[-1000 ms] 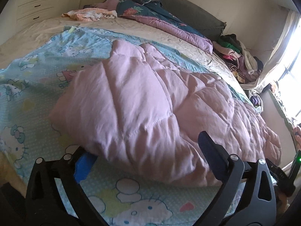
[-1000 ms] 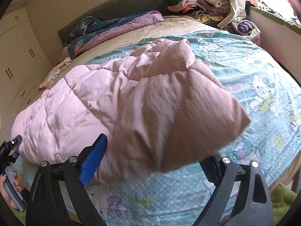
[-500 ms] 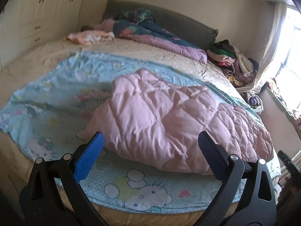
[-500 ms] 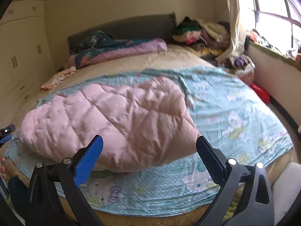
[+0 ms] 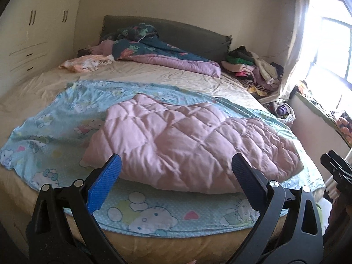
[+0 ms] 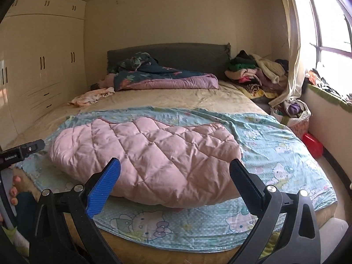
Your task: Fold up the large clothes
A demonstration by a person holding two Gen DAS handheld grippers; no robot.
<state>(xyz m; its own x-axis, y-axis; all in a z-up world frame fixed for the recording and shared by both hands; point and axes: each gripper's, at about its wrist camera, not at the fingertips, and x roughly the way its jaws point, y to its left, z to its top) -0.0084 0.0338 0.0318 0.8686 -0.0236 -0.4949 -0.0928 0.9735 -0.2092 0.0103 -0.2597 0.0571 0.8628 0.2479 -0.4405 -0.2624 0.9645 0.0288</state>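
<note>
A: Quilt (image 5: 189, 140) is lying folded on the bed (image 5: 154, 77), on the blue sheet (image 5: 55, 118). Both grippers are now backing off from it.

B: Right hand-held gripper (image 6: 175, 179) — holding anything?

A: No. Its jaws have just been opening, and nothing is sitting between them now. A second ago a flap was hanging there. Left hand-held gripper (image 5: 176, 176) is standing wide too, empty.

B: So this fold is looking finished?

A: Probably; the flap is resting on the pile.

B: How is it looking?

A: Pink, puffy, diamond-stitched, doubled over unevenly, its thick edge sitting at 6 o'clock in the right view, tapering toward 9 o'clock.
</note>
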